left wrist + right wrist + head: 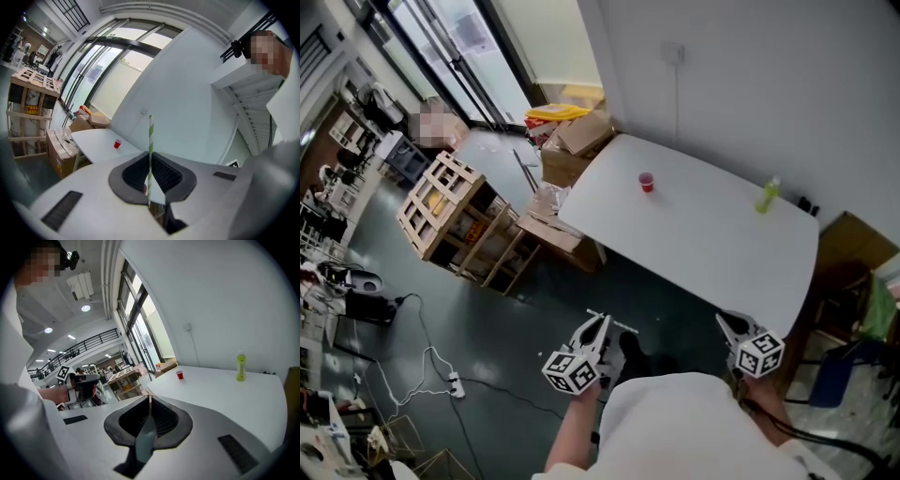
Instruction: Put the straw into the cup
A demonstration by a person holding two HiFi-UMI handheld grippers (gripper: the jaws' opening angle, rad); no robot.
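A small red cup [646, 182] stands on the white table [703, 253], far ahead of both grippers; it also shows in the left gripper view as the cup [117, 144] and in the right gripper view as the cup [179, 375]. My left gripper [150, 157] is shut on a green-and-white striped straw [150, 136], which stands upright between the jaws. Seen from the head, the left gripper [598, 324] hangs over the dark floor, short of the table's near edge. My right gripper [149, 398], the gripper [724, 322], is shut on nothing near the table's near corner.
A green bottle [767, 195] stands near the table's far right edge. Cardboard boxes [574, 141] and wooden crates [450, 211] sit left of the table. Cables and a power strip [455, 382] lie on the floor. A chair [848, 361] is at right.
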